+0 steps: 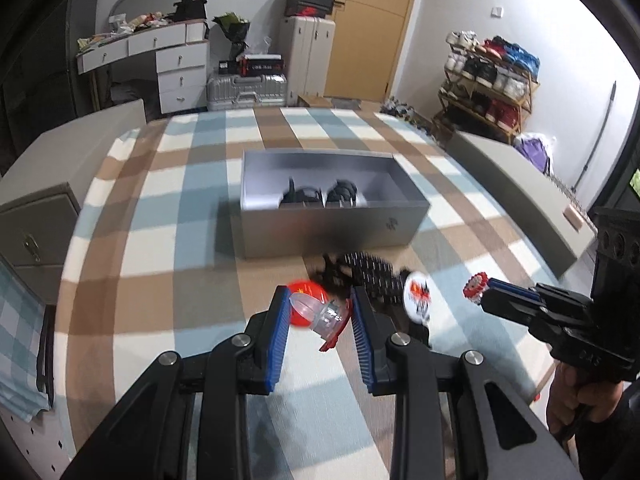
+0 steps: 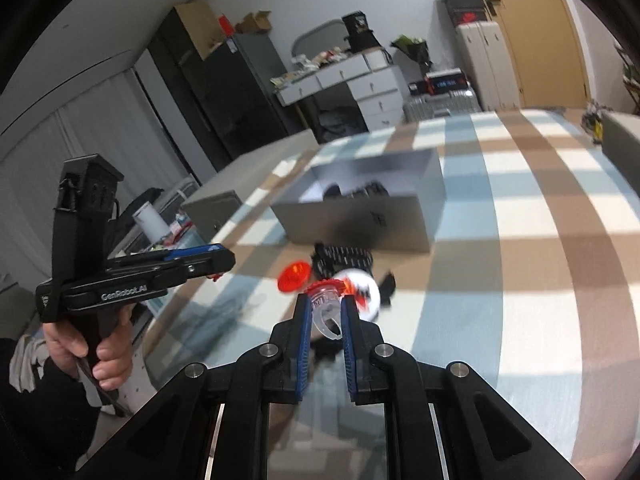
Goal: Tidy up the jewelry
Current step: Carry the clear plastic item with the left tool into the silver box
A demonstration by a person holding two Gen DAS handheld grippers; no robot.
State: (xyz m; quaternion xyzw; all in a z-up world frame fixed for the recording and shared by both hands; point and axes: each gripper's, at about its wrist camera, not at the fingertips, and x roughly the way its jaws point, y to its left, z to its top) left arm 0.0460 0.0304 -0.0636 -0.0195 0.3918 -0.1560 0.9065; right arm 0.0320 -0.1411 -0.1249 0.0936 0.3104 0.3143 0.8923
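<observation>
My left gripper (image 1: 319,294) is shut on a clear plastic capsule half (image 1: 322,314) with a red rim. Just beyond it, a red round lid (image 1: 299,289) lies on the checked cloth (image 1: 180,240). My right gripper (image 2: 324,300) is shut on a ring (image 2: 326,306) with a clear band and a red-and-white top; the ring (image 1: 475,286) shows at its tip in the left wrist view. A black bracelet (image 1: 364,274) and a white round piece (image 1: 418,294) with red and black print lie in front of an open grey box (image 1: 332,228) holding dark items.
The grey box lid (image 1: 520,184) lies on the cloth to the right. A grey cabinet (image 1: 44,208) stands at the left edge. A hand (image 2: 100,344) holds the left gripper (image 2: 224,260) to the left of my right fingers. Drawers, suitcases and a shoe rack (image 1: 488,84) stand beyond.
</observation>
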